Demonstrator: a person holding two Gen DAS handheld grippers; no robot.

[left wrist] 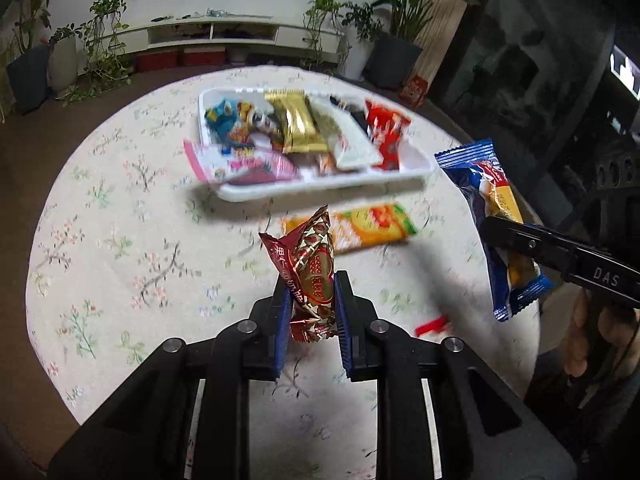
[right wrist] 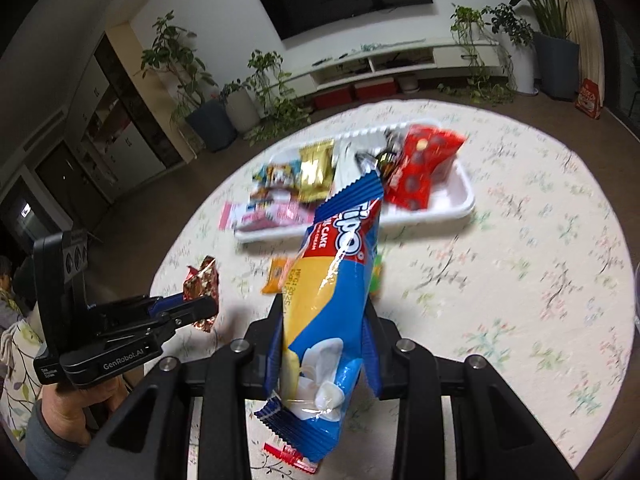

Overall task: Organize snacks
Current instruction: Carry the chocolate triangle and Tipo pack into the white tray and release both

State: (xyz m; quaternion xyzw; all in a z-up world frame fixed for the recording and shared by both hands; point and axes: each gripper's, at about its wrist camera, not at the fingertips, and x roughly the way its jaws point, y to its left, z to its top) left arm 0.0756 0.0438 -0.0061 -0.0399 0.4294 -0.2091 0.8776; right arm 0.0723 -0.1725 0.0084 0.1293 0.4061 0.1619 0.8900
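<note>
My left gripper (left wrist: 313, 286) is shut on a small red-and-gold foil snack (left wrist: 310, 258) and holds it above the round table; it also shows in the right wrist view (right wrist: 202, 286). My right gripper (right wrist: 326, 316) is shut on a long blue-and-yellow cake packet (right wrist: 334, 280), lifted off the table; the packet also shows at the right of the left wrist view (left wrist: 494, 216). A white tray (left wrist: 416, 160) at the back of the table holds several snack packets; it shows in the right wrist view too (right wrist: 456, 196). A pink packet (left wrist: 240, 164) hangs over its front left edge.
An orange flat packet (left wrist: 360, 226) lies on the floral tablecloth in front of the tray. A small red wrapper (left wrist: 432, 325) lies near the table's front right. Beyond the table stand potted plants (left wrist: 104, 40) and a low white cabinet (left wrist: 240, 34).
</note>
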